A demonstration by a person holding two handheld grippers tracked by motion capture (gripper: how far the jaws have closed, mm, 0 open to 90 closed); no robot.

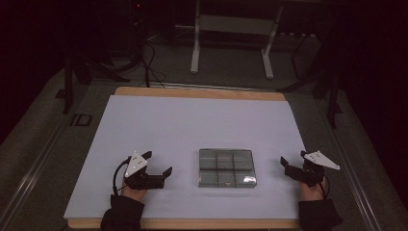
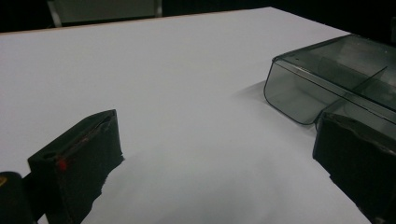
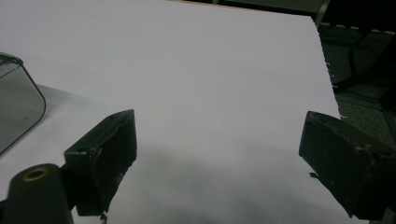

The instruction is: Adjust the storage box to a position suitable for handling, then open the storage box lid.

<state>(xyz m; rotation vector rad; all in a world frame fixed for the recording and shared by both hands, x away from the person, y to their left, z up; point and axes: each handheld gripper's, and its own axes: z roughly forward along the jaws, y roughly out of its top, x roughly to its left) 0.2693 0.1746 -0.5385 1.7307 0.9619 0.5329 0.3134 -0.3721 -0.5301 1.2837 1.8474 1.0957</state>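
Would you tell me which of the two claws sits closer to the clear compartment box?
The left claw: it sits nearer the clear compartment box than the right claw, which has more bare white sheet between.

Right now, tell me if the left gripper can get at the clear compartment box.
Probably yes: the left gripper sits open beside the clear compartment box, with bare white sheet between them and nothing in the way.

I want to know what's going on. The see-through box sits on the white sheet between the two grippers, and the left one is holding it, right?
Not quite. The box does sit on the white sheet between the grippers, but the left gripper holds nothing. Its jaws are open and apart from the box, as the high view shows. The right gripper is open too.
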